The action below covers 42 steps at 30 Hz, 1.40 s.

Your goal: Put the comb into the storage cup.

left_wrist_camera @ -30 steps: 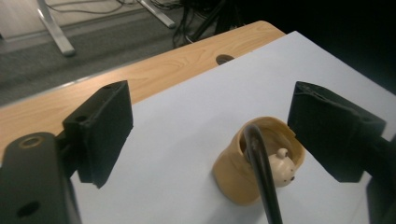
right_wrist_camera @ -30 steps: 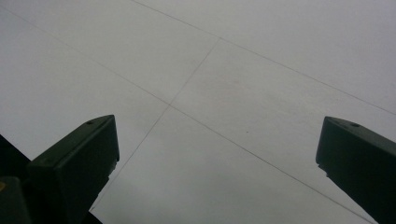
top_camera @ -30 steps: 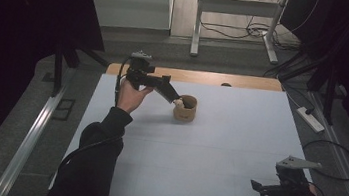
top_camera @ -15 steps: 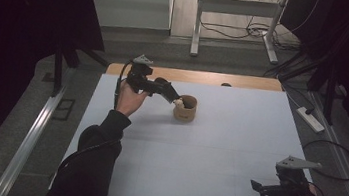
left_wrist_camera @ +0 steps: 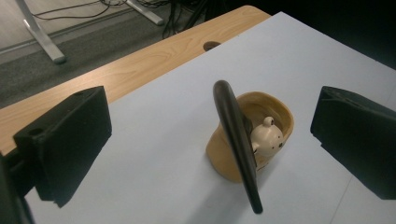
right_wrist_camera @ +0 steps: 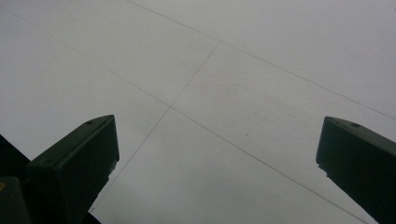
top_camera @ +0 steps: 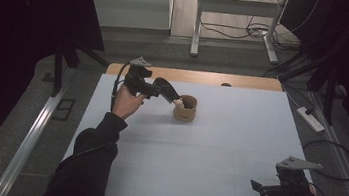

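My left gripper stood with its jaws fully apart, having just been opening, and nothing was clamped between the pads. The dark spoon rose between them, untouched, its lower end inside the tan cup; I judged that I had let it go so that it would lean on the cup's rim. A small pale figure sat in the cup just beside the spoon. In the high view the cup stood on the white table near its far edge, where a wooden strip showed. My right gripper rested low near the near right corner, jaws wide apart over bare surface, well apart from the cup. Between them lay broad free room; toward the far edge, little.
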### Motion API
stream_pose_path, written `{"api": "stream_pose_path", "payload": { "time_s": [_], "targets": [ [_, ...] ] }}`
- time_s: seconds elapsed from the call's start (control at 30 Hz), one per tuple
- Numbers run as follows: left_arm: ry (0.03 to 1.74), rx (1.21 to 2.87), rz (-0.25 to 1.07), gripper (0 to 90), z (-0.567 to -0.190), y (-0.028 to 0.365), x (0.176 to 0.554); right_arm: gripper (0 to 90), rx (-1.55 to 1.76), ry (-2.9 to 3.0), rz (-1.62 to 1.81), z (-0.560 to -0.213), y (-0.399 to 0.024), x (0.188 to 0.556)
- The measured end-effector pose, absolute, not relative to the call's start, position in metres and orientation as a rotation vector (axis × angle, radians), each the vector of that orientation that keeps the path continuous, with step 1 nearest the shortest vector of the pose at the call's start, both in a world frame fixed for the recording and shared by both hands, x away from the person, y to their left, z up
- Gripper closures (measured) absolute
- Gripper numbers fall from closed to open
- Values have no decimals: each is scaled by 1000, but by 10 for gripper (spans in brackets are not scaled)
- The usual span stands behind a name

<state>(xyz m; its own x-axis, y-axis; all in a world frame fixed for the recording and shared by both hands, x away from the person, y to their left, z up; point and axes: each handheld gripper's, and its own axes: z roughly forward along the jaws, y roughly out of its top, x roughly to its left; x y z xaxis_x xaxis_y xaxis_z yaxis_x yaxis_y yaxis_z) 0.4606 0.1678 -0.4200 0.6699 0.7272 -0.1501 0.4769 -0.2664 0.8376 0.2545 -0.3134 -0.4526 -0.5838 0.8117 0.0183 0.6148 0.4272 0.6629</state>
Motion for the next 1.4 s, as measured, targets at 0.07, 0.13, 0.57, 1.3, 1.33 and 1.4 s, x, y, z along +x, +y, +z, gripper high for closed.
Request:
{"api": "stream_pose_path", "payload": {
  "time_s": [0.07, 0.13, 0.57, 1.3, 1.33, 1.4],
  "targets": [
    [938, 1920, 324, 0, -421, 168, 459, 0, 1231, 2382, 919, -453, -314, 255],
    [935, 1920, 326, 0, -421, 168, 458, 0, 1231, 2386, 921, -453, -314, 255],
    [924, 1925, 329, 0, -421, 169, 449, 0, 1233, 2368, 922, -452, -314, 254],
    [928, 1939, 316, 0, -436, 172, 430, 0, 1224, 2366, 913, -452, -313, 253],
    [929, 1938, 315, 0, -437, 172, 429, 0, 1224, 2366, 912, -452, -313, 253],
    [928, 1945, 316, 0, -438, 173, 427, 0, 1224, 2366, 911, -452, -313, 253]
  ]
}}
